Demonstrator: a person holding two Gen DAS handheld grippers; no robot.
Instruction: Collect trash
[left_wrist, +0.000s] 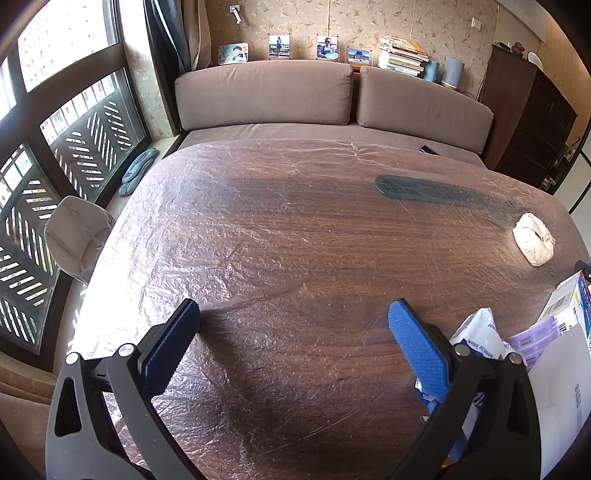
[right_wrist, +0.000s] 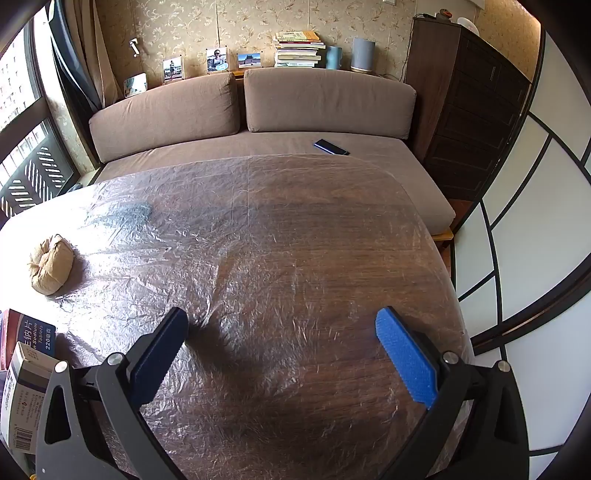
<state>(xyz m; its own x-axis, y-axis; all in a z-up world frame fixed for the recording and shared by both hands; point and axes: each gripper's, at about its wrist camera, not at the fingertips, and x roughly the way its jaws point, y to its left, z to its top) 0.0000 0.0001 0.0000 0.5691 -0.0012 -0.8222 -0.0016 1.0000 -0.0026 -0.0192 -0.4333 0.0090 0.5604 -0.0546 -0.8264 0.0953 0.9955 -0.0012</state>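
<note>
On table (right_wrist: 295, 258), crumpled paper wad (right_wrist: 51, 264), both jaws spread, empty.

A home living room: sofa (right_wrist: 258, 122), framed photos (right_wrist: 218, 59), stacked books (right_wrist: 299, 50).

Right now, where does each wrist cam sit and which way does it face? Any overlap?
Left wrist: sits on the left gripper, above the near left of the film-covered table, looking across it to the sofa; its own open jaws show, boxes at its right edge.
Right wrist: sits on the right gripper, further right over the same table, facing the sofa; its own open jaws show, boxes at its left edge.
Shared: the crumpled paper ball, table, sofa, the book stack.
</note>
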